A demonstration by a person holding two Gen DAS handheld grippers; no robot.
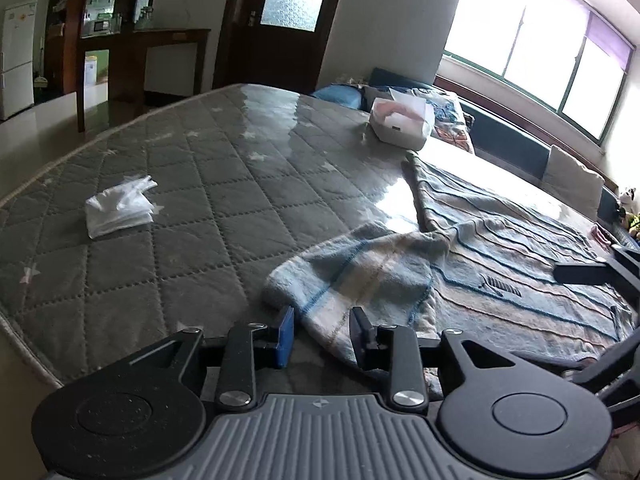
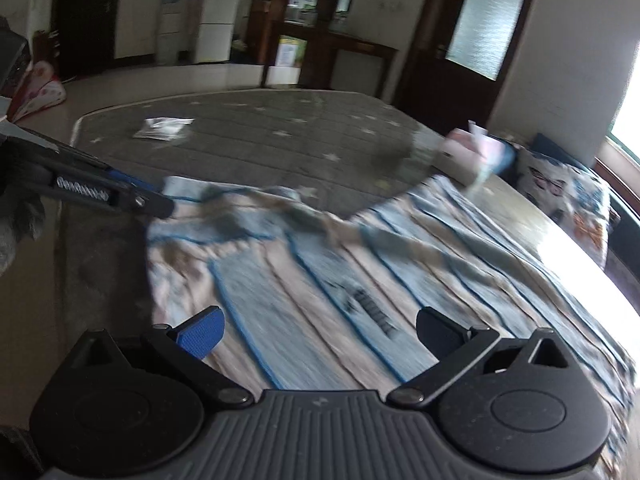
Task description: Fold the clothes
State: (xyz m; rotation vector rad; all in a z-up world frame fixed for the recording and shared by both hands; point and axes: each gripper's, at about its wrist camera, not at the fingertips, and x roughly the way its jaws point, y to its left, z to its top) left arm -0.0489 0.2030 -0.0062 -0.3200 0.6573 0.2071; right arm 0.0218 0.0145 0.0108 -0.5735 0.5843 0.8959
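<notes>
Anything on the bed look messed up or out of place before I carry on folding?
The striped sweater lies unevenly: its sleeve is flopped out toward the left tongs, wrinkled rather than flat. A crumpled white cloth sits alone on the gray mattress. No visible damage.

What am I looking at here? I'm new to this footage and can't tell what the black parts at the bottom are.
Those are two hand-held grippers, each with a camera looking along its two fingers. One picture is from the left gripper, the other, blurred, from the right gripper. Both look over a grey quilted mattress. On it lies a striped sweater, one sleeve folded across. The left fingers straddle the sleeve end but have not closed on it. The right fingers are spread wide over the sweater body, holding nothing. Farther off lie a white cloth and a white box.
</notes>
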